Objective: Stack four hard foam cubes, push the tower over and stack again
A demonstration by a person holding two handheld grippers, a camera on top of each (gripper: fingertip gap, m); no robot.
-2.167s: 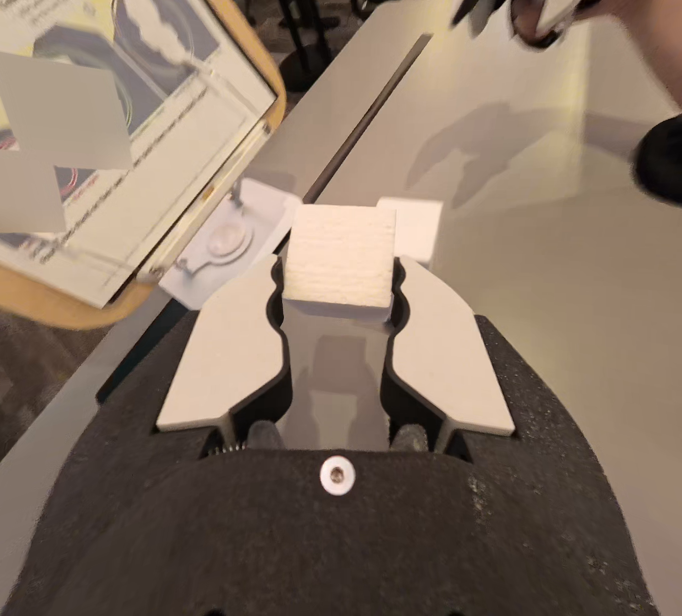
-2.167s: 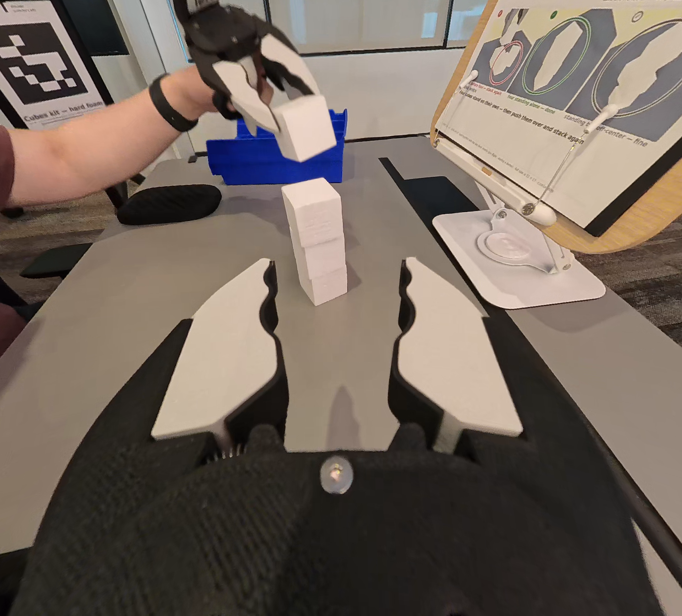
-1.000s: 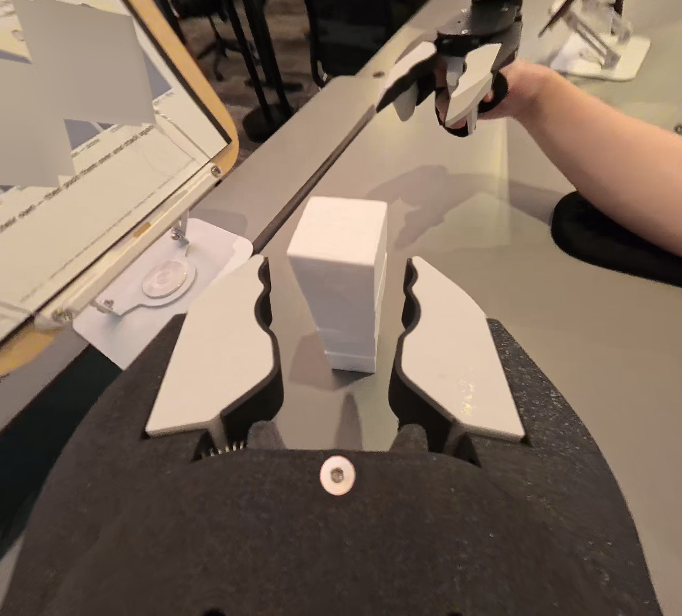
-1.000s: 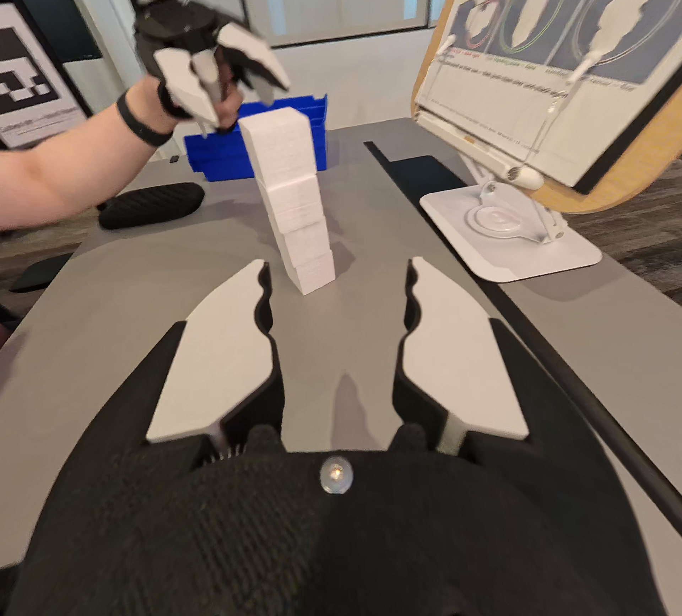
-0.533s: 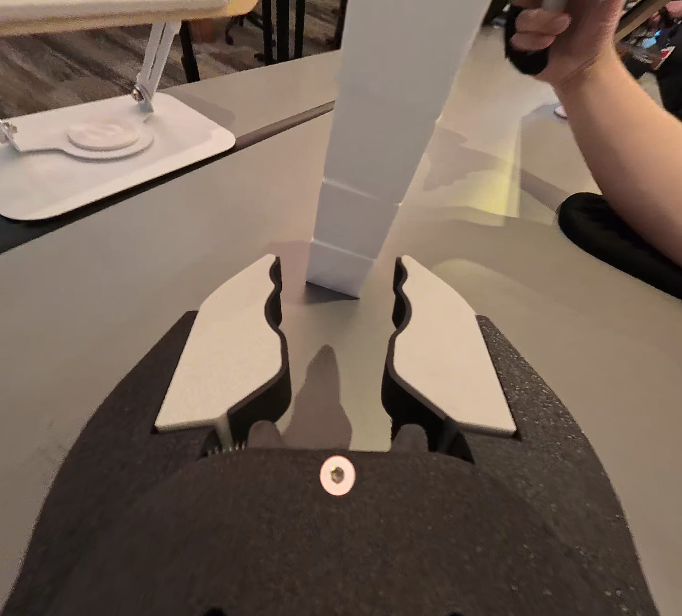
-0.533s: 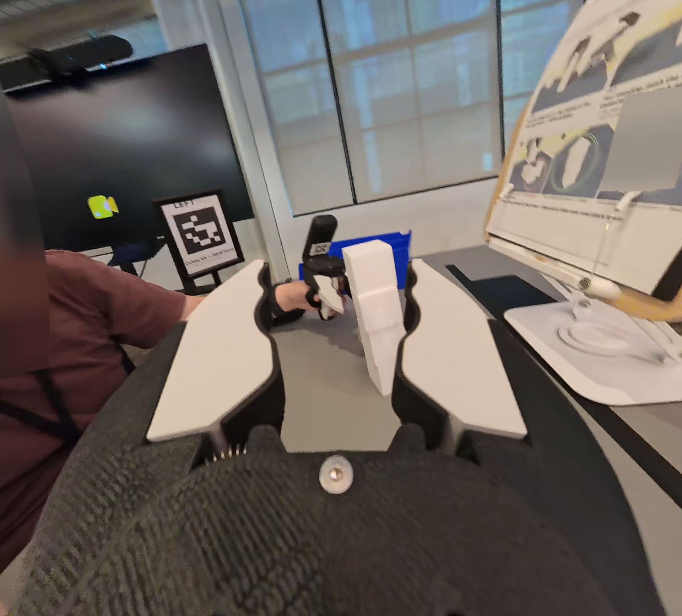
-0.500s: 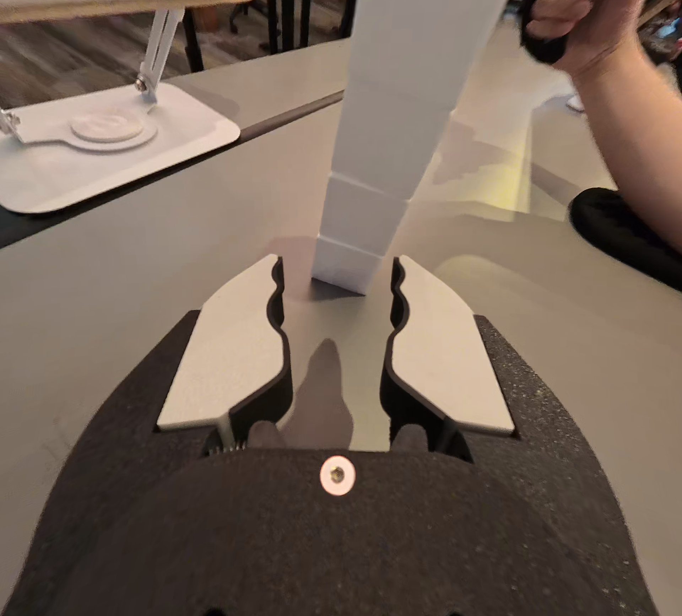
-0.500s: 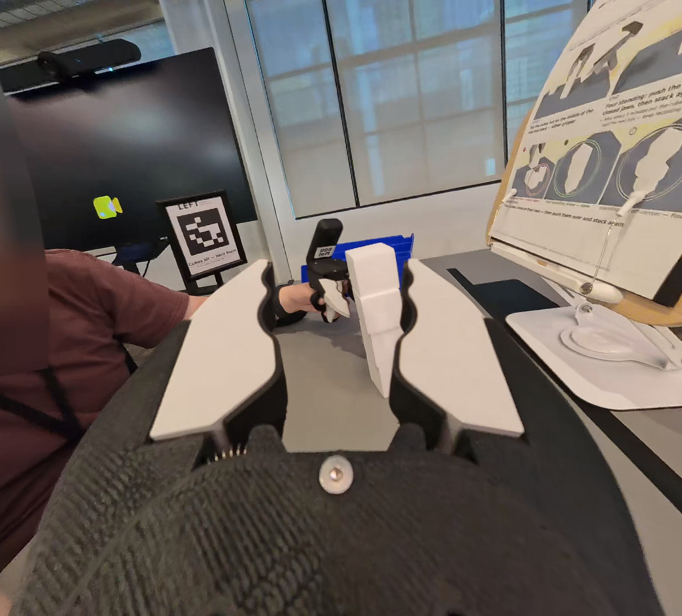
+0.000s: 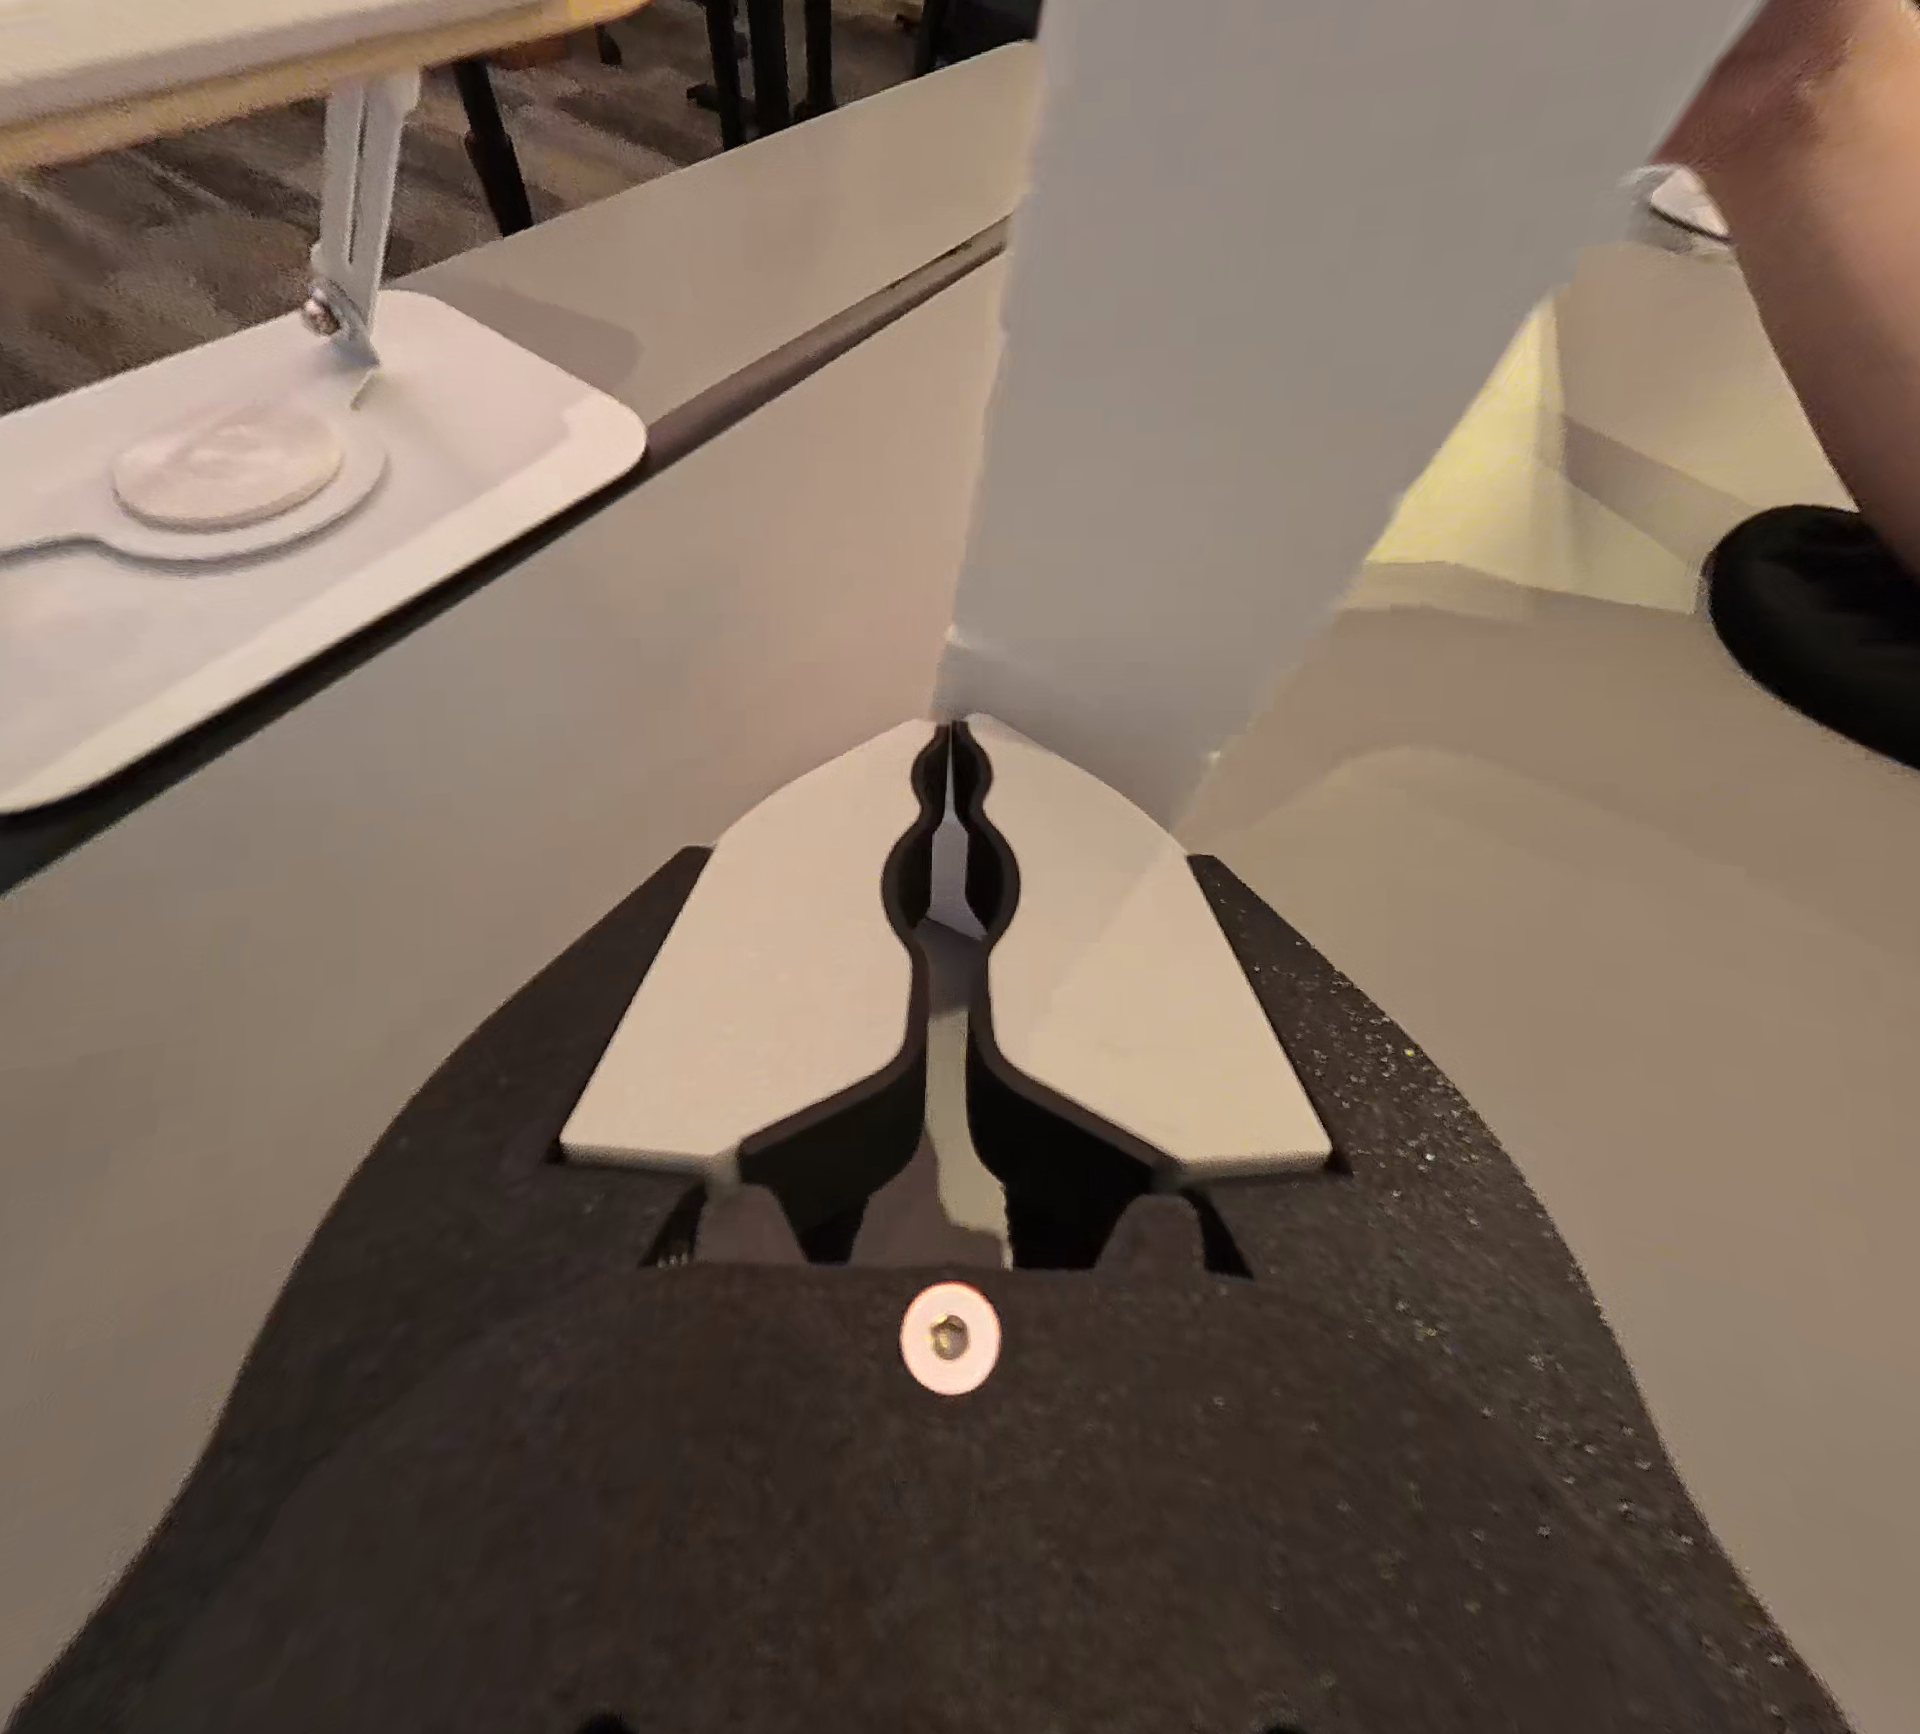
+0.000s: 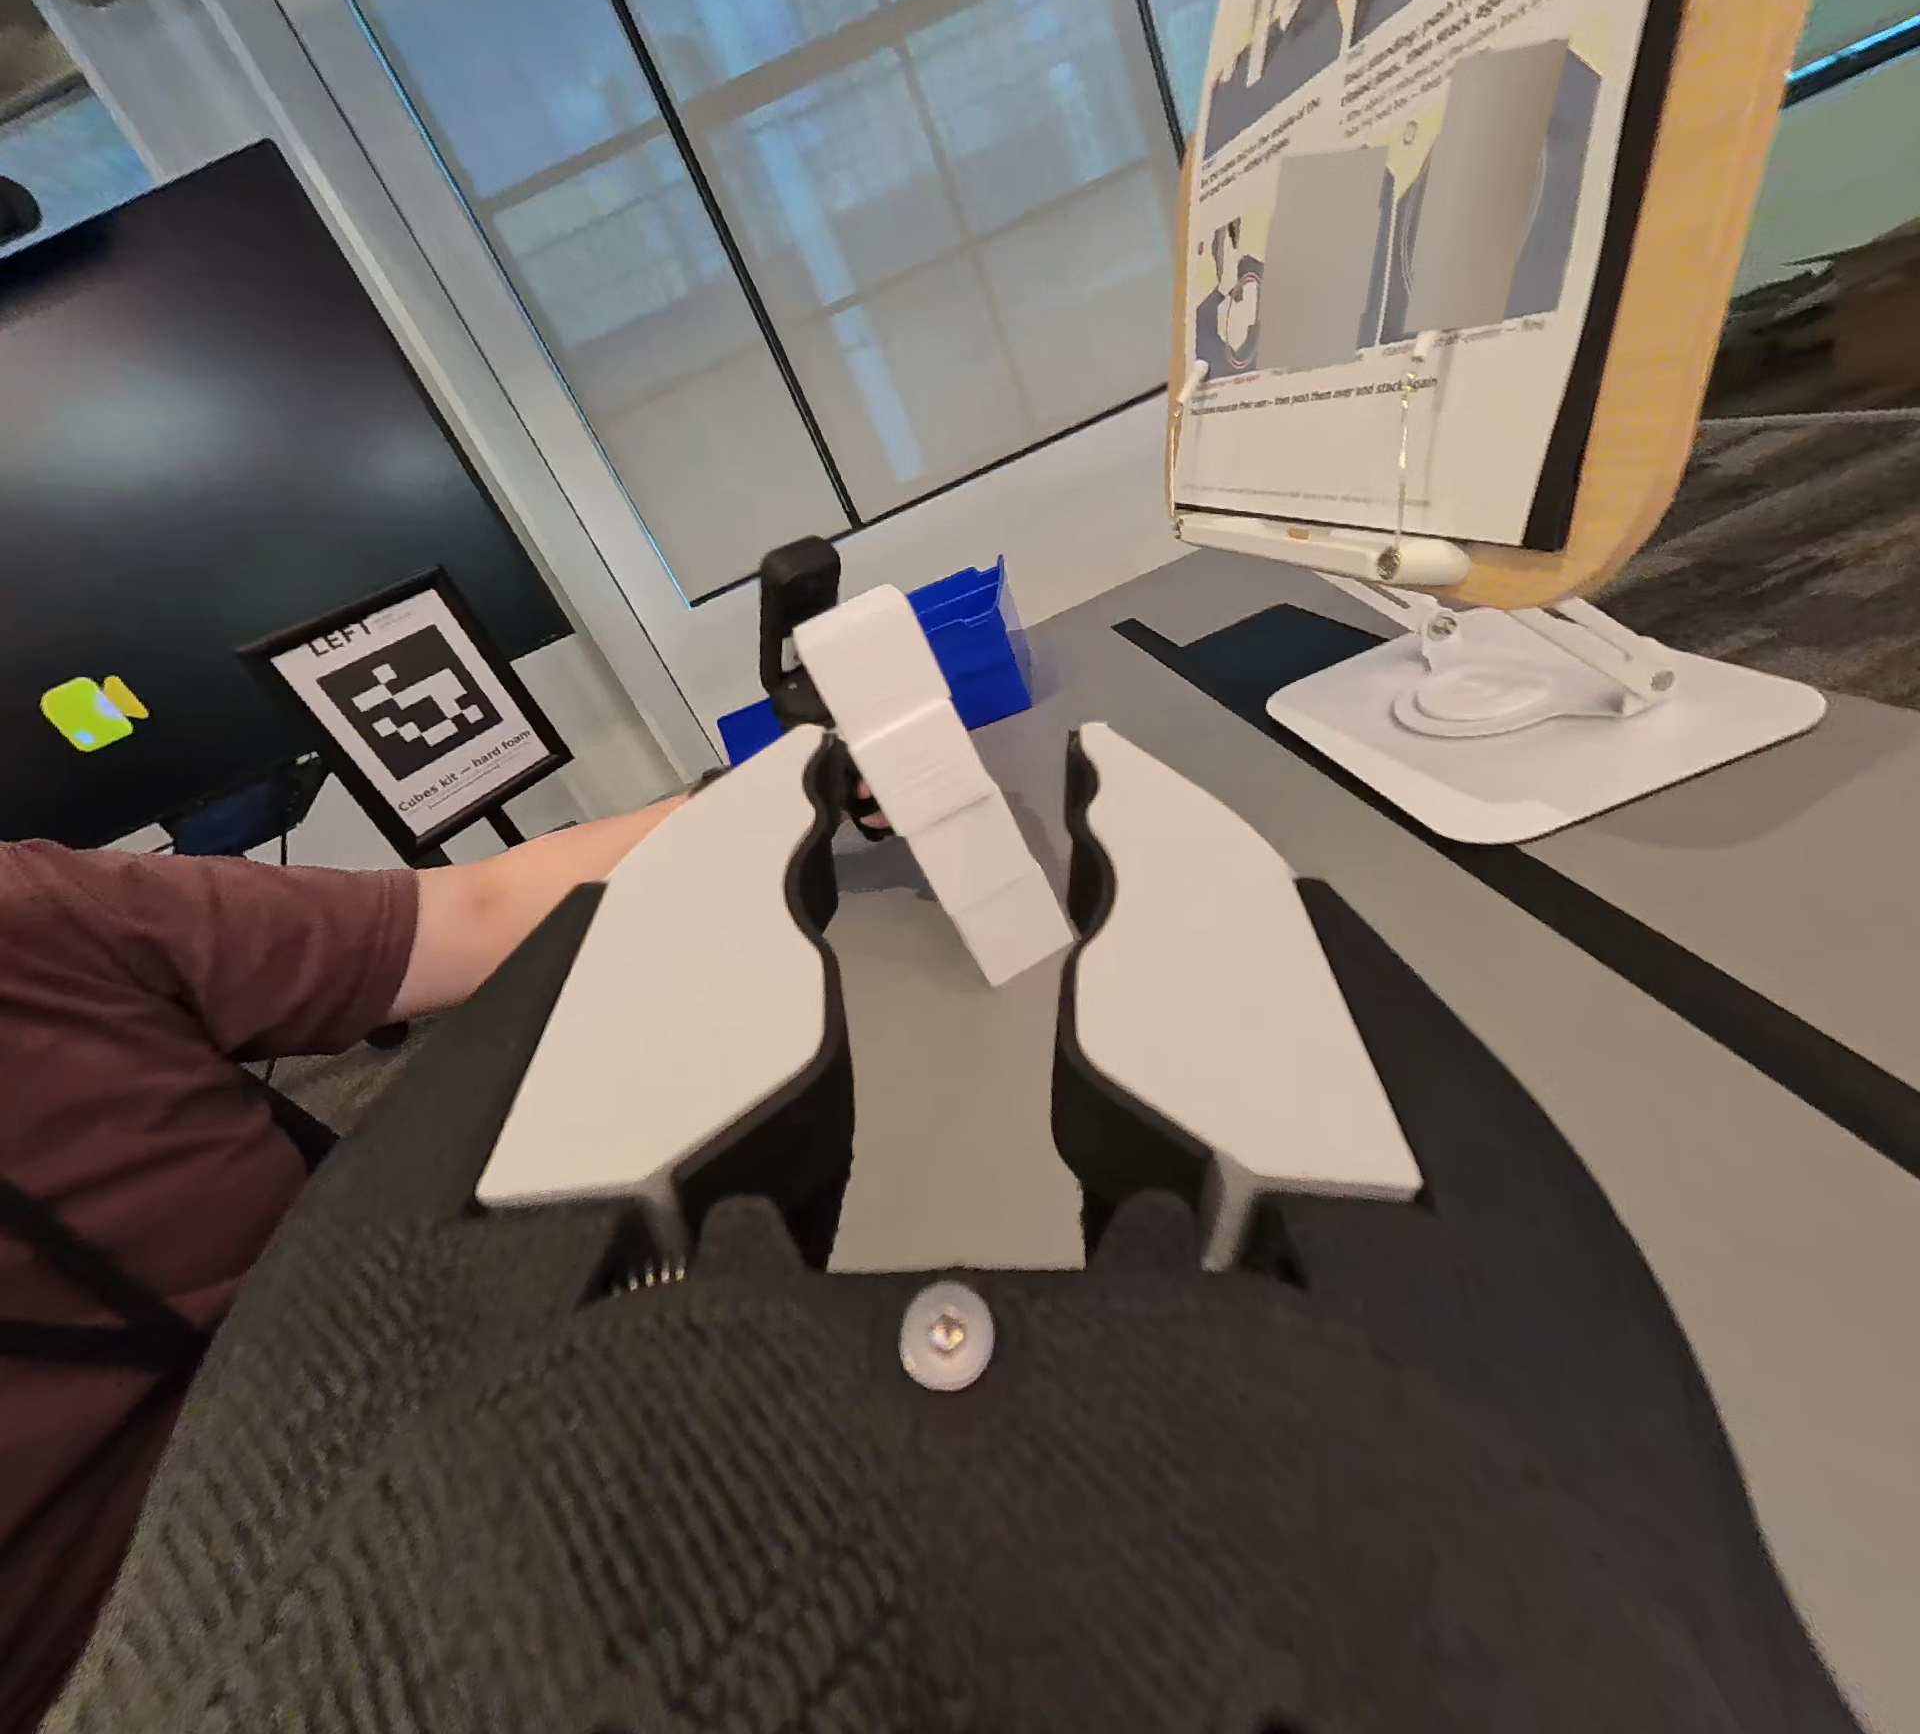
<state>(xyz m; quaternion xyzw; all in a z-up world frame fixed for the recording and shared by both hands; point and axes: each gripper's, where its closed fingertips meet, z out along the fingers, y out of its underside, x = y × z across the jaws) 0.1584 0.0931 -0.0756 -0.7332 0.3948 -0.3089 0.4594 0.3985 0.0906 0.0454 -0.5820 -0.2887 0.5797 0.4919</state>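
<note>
The left gripper had its two fingers pressed together at the tips, holding nothing, and those tips sat right at the foot of the tower; whether they touched it could not be told. The right gripper stood with its two fingers apart, empty, low over the grey table.

Seen between the right gripper's fingers, the tower was one column of four white foam cubes, one upon another, leaning over to the left in that view with its bottom cube near the right finger but apart from it. The left gripper's black handle showed just behind the column.

In the left wrist view the column rose out of the top of the frame, blurred, so its cubes could not be counted there. A person's hand showed beyond it.

Farther out stood one blue bin, one document stand on a white base, and one framed marker sign.
</note>
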